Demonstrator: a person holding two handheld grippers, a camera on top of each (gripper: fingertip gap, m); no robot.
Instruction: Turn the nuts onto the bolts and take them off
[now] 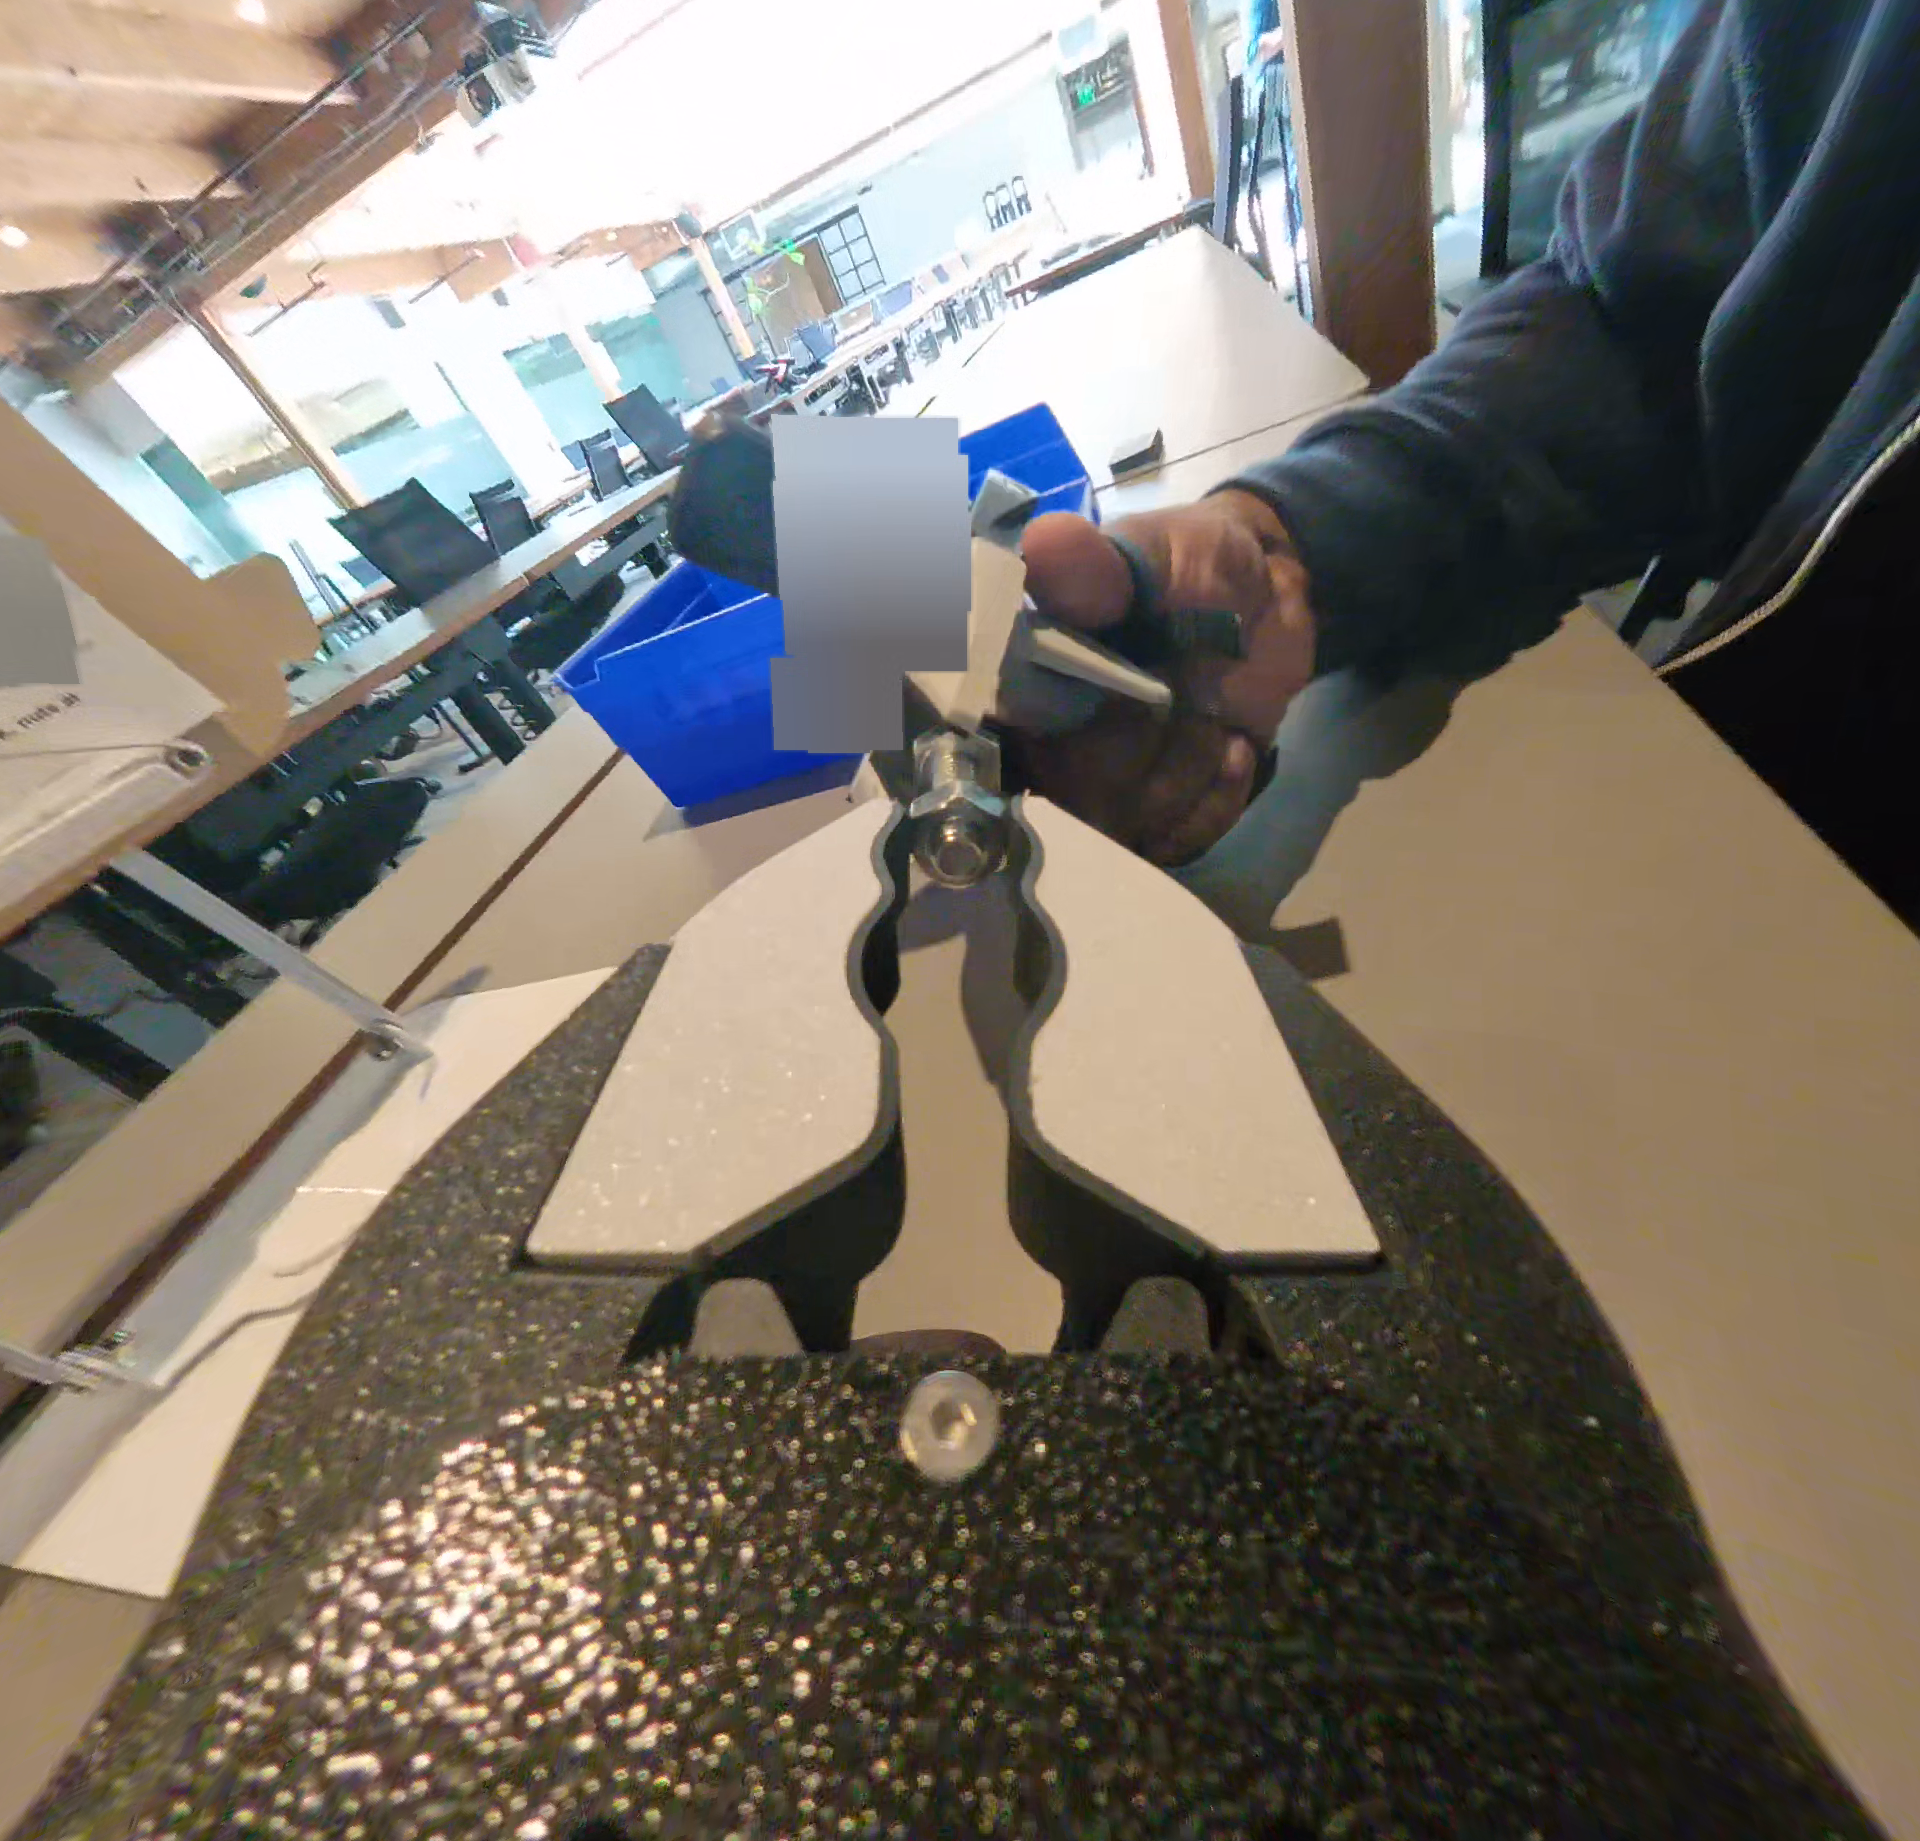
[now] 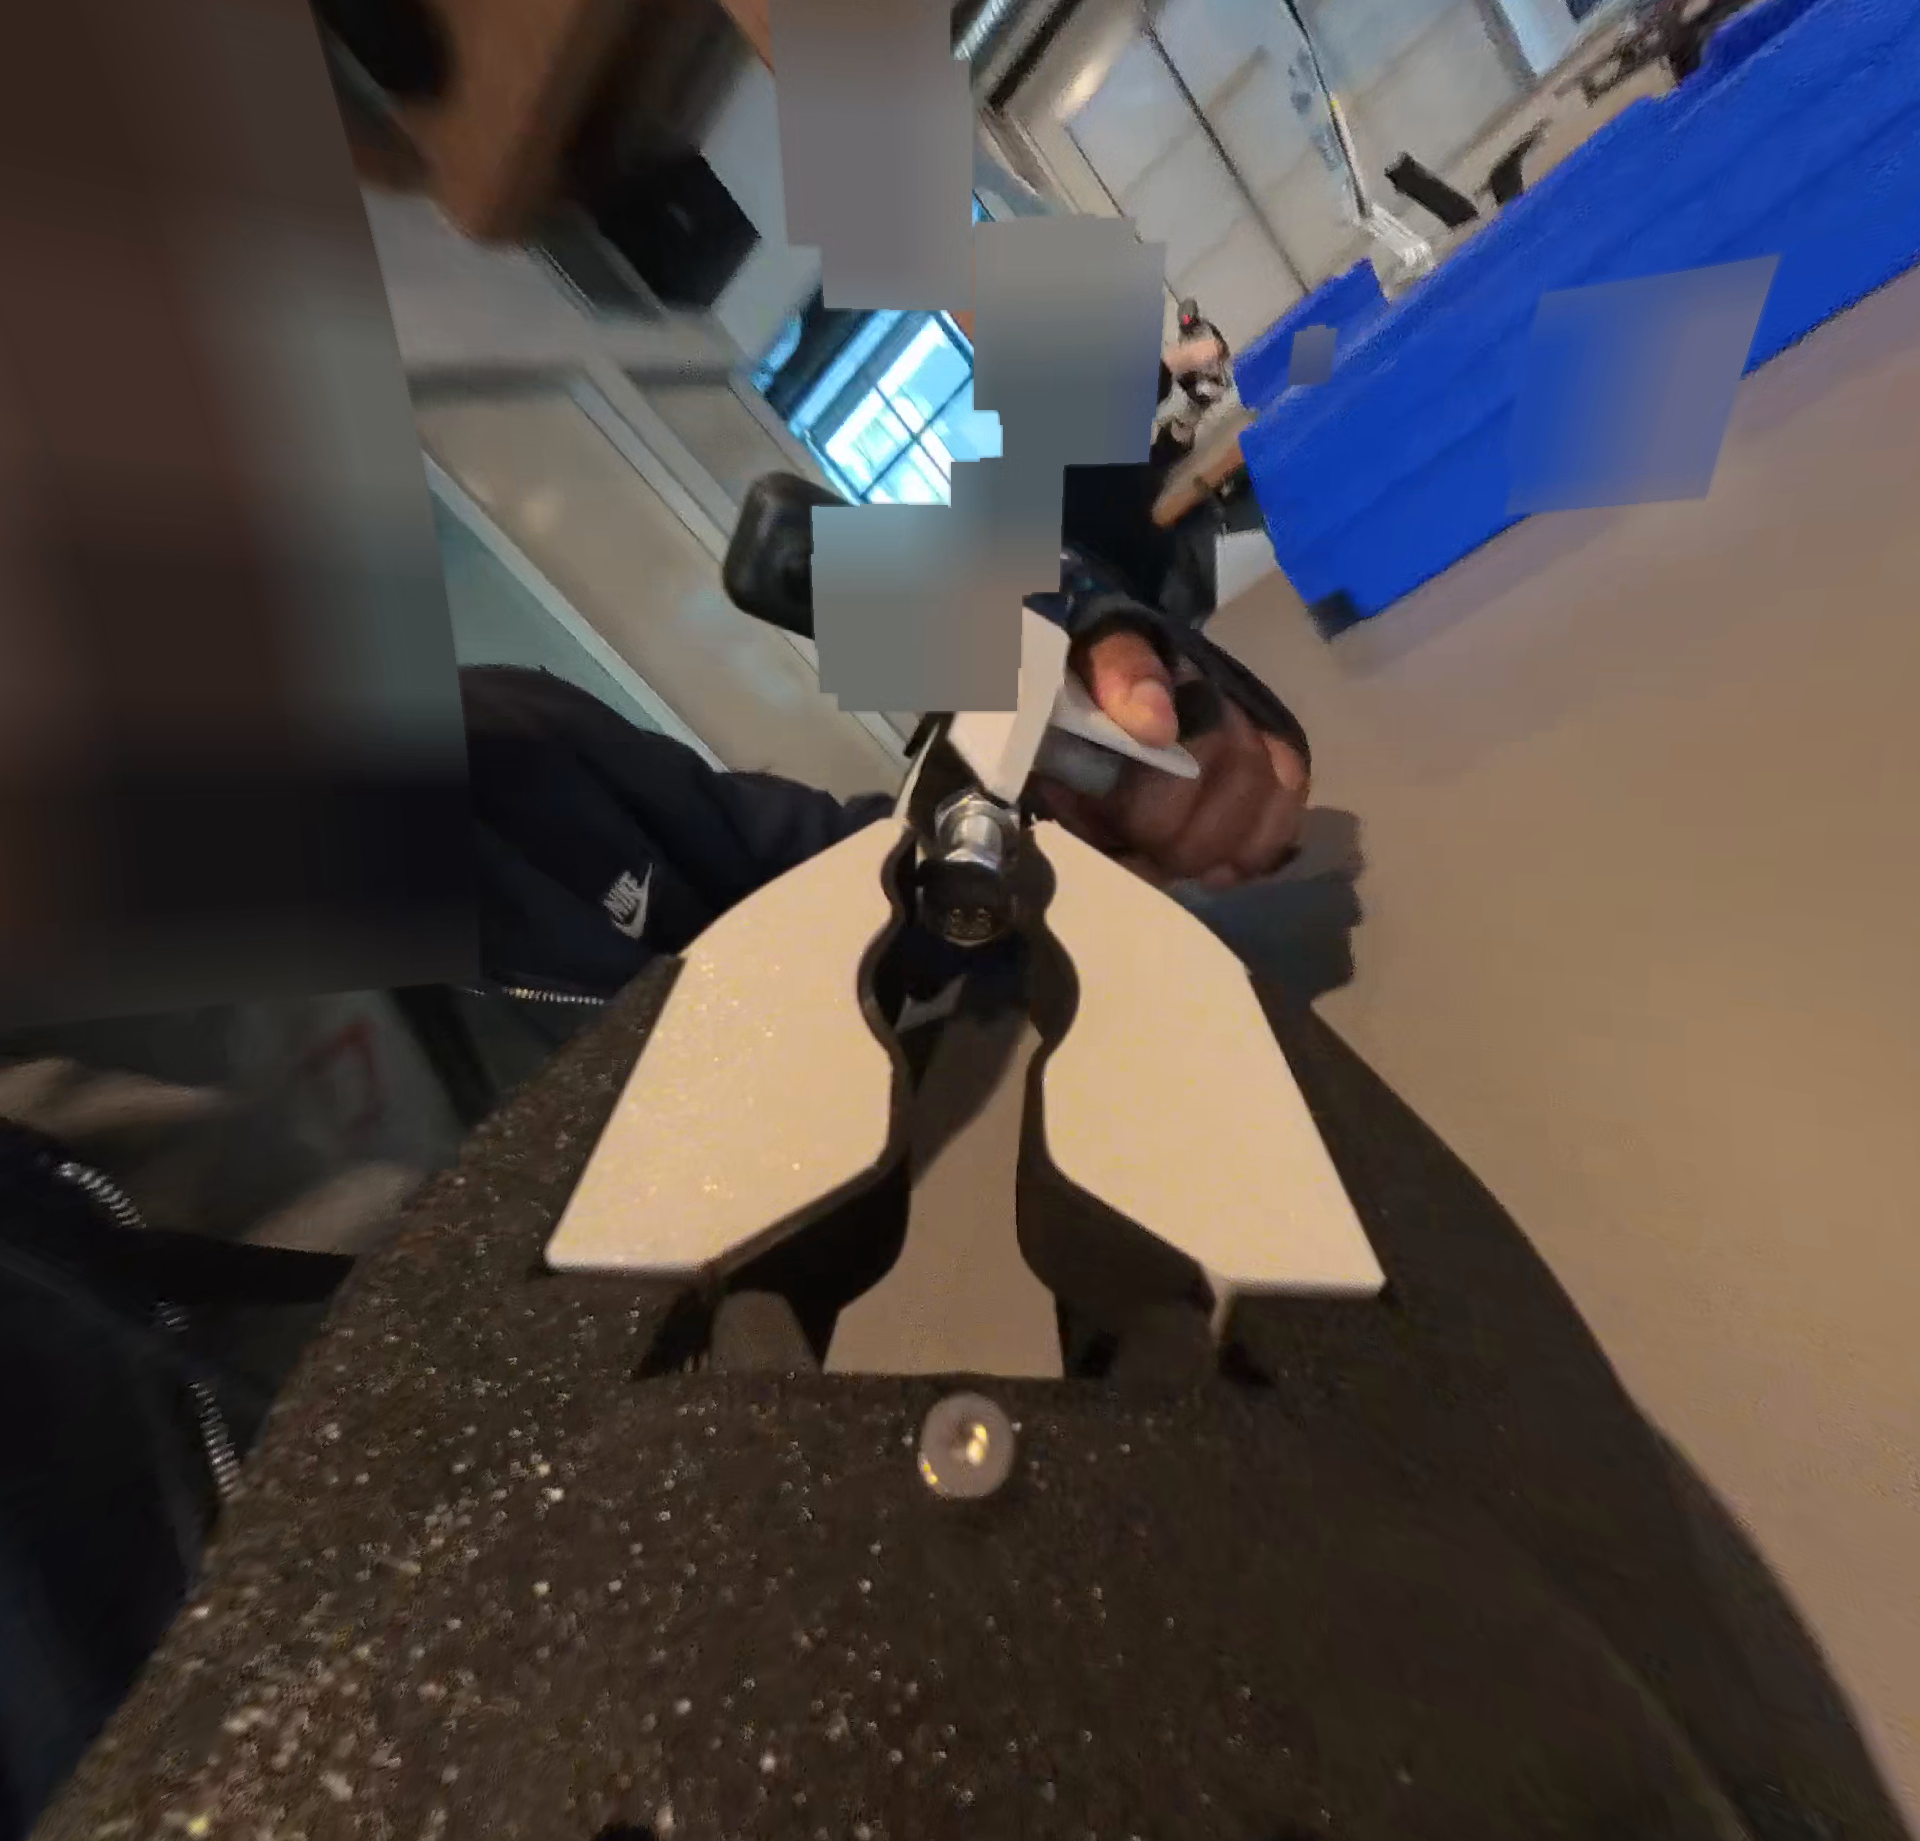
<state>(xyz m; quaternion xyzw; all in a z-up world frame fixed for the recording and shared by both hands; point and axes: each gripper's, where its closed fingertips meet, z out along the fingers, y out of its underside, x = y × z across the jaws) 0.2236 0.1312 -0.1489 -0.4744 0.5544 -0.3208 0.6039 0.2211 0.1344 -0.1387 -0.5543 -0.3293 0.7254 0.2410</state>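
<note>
A silver bolt with a hex nut on it is held in the air between my two grippers, above the table. My left gripper is shut on the nut at its fingertips, and the bolt's threaded end pokes back between the fingers. My right gripper faces it from the far side, held by a hand. In the right wrist view my right gripper is shut on the bolt's dark head. The shiny shaft runs forward to the left gripper.
The tan table lies below. Blue bins stand behind the grippers and also show in the right wrist view. A white sheet and a clear stand are at the left. The person's dark sleeve is at the right.
</note>
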